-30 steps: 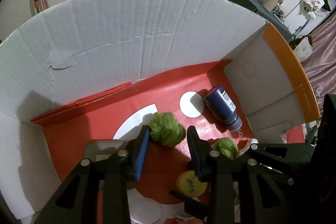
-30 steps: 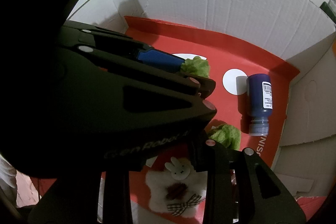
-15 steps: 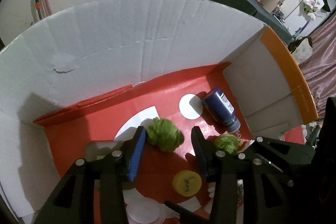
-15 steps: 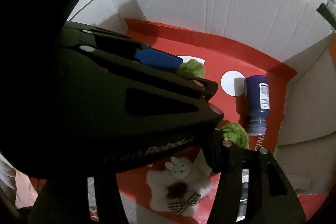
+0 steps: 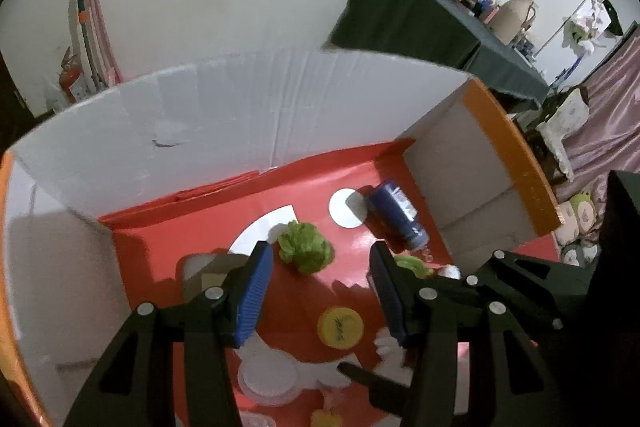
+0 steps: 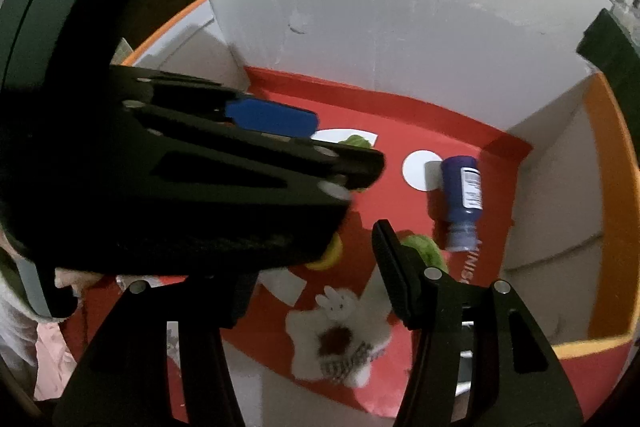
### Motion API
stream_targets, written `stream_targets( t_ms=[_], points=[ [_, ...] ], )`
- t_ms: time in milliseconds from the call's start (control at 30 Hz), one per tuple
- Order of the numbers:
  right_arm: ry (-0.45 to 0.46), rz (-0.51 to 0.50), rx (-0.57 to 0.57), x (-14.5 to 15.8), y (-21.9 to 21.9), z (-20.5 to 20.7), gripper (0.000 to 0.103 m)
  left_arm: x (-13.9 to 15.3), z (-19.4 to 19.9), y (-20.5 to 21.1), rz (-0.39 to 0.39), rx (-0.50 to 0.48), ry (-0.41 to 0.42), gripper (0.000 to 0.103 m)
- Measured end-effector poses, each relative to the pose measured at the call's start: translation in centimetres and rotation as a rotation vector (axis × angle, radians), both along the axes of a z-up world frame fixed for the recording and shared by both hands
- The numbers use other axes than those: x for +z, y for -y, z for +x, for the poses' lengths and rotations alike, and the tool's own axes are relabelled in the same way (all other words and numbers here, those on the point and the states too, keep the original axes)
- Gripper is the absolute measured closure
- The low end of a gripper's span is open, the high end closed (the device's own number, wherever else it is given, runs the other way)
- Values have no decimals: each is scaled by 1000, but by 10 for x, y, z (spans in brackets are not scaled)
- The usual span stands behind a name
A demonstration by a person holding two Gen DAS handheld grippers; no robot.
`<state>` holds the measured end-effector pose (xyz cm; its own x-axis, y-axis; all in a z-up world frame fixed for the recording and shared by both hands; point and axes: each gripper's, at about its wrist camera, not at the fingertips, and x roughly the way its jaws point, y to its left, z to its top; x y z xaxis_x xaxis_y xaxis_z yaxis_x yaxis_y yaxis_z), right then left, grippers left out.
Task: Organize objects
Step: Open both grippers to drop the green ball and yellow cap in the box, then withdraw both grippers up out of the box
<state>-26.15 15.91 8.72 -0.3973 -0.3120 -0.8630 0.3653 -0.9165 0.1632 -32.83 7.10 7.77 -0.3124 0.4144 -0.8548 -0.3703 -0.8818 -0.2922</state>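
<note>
Objects on the red floor of the cardboard box [image 5: 280,115]: two green tufts [image 5: 306,245] [image 6: 424,247], one blue bottle [image 5: 396,213] lying by the right wall, one yellow lid [image 5: 340,327], one white plush flower [image 6: 340,335]. Left gripper [image 5: 320,267] hangs above them, jaws opening, nothing between. Right gripper [image 6: 320,271] stands parted and empty; bare floor remains toward the back wall.

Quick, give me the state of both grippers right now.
Left gripper: fingers opening, nothing held; the green fuzzy ball lies loose on the box floor beyond them.
Right gripper: open, holding nothing.
</note>
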Motion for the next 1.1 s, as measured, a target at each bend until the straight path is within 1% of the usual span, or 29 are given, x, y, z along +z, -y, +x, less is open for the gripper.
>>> stream_targets(
  t_ms=[200, 267, 333, 367, 400, 433, 467, 500, 533, 567, 600, 633, 667, 700, 800, 867, 933, 1000, 1100],
  points=[
    [-35, -17, -25, 19, -4, 9, 50, 20, 19, 9, 18, 29, -39, 50],
    [-55, -17, -29, 26, -8, 16, 49, 27, 29, 18, 18, 37, -60, 40],
    [-76, -20, -37, 32, -10, 17, 44, 35, 39, 22, 25, 51, -89, 38],
    [-94, -18, -43, 34, -20, 7, 43, 39, 45, 26, 27, 59, -100, 38],
    [-109, -13, -48, 30, -23, 7, 42, 43, 51, 29, 26, 73, -114, 37],
    [-130, -7, -53, 34, -23, 12, 42, 46, 56, 33, 29, 81, -127, 33],
    [-143, -5, -59, 39, -22, 33, 42, 50, 63, 36, 27, 90, -146, 30],
    [-155, -5, -67, 39, -23, 29, 42, 54, 71, 39, 9, 106, -177, 29],
    [-170, -5, -78, 42, -24, 36, 41, 58, 78, 41, -6, 118, -205, 28],
    [-195, -4, -91, 39, -31, 31, 40, 61, 85, 42, -20, 127, -238, 26],
    [-217, 1, -101, 35, -29, 39, 37, 65, 95, 44, -31, 137, -275, 24],
    [-242, 6, -112, 38, -31, 45, 33, 68, 102, 47, -33, 148, -300, 20],
    [-272, 11, -124, 42, -34, 55, 31, 69, 107, 51, -33, 156, -317, 17],
    [-301, 12, -136, 45, -38, 65, 28, 71, 115, 54, -29, 170, -344, 16],
    [-363, 3, -183, 43, -47, 77, 25, 72, 136, 60, -29, 200, -427, 11],
    [-400, -6, -218, 40, -52, 86, 23, 69, 150, 61, -40, 231, -488, 3],
    [-426, -3, -252, 32, -56, 89, 19, 65, 159, 62, -54, 254, -531, 1],
    [-446, -3, -272, 29, -60, 92, 19, 58, 166, 62, -73, 274, -559, 0],
    [-475, 12, -289, 21, -62, 92, 18, 46, 172, 64, -78, 305, -577, 0]
  ],
)
